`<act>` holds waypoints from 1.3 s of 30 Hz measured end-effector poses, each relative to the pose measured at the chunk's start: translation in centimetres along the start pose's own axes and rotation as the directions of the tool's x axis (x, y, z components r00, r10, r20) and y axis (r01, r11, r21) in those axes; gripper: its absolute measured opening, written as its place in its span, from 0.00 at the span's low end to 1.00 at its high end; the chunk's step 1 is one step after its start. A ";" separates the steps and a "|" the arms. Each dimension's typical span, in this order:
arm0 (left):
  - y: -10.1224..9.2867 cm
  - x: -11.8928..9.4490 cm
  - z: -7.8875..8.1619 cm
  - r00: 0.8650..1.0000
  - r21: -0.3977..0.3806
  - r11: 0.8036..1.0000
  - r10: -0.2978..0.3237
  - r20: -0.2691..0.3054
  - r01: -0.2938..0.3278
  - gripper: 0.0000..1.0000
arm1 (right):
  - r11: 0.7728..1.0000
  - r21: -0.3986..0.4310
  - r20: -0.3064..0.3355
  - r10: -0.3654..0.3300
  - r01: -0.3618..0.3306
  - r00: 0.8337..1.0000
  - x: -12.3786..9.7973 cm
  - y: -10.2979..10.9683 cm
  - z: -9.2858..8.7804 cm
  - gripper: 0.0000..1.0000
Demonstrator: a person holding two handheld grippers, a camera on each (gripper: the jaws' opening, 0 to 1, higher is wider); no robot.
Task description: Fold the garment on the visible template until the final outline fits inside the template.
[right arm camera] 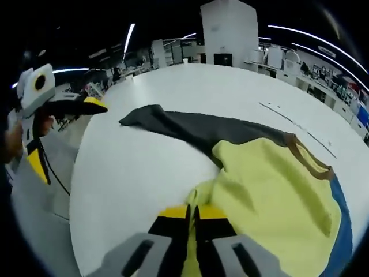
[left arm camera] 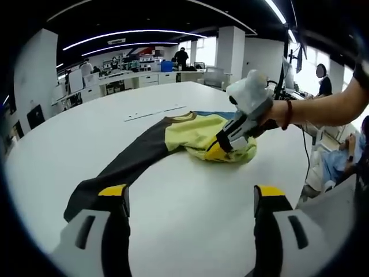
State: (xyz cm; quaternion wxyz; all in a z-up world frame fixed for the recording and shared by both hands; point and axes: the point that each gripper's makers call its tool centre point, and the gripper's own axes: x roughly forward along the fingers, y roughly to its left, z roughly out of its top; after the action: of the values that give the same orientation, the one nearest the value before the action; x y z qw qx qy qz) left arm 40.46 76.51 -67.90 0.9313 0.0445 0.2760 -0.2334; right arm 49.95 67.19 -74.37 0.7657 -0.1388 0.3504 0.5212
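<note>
Two grippers on the job, one garment between them. Starting at the left of the left gripper view: a long dark sleeve trails out flat across the white surface, its cuff end lying near the left gripper, whose jaws stand wide apart over bare surface, holding nothing. Moving right, the sleeve runs up into the yellow body, bunched in a heap, brown trim at the neck and a sliver of blue underneath. On that heap sits the right gripper, a hand behind it, jaws pinched shut on a fold of yellow cloth.

Over to the right gripper view: the left gripper hangs at the far left edge, well apart from the cloth. Centre frame, the dark sleeve stretches away; nearer, the yellow fabric spreads to the right with the blue edge beyond it, and at bottom the right gripper has its jaws closed tight on the yellow hem.

My read: an early fold is in hand, the body being gathered while the sleeve remains unfolded. The long axis runs from cuff to yellow bundle, cuff pointing toward the left gripper. I can't make out a clear template outline here, only a faint strip of marks farther back. Next, I'd judge, the left jaws need to take the cuff and carry the sleeve in over the body.
</note>
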 end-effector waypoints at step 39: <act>-1.0 3.6 2.2 0.996 0.068 0.994 -0.085 -0.008 0.085 0.73 | 0.979 0.179 0.002 -0.096 0.094 0.995 -1.7 -6.3 -1.4 0.00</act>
State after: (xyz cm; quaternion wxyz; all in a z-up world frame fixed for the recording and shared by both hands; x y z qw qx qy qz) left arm 43.76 73.71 -67.90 0.9178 0.0652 0.2718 -0.2821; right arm 54.66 62.52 -75.18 0.8010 -0.0834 0.3845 0.4512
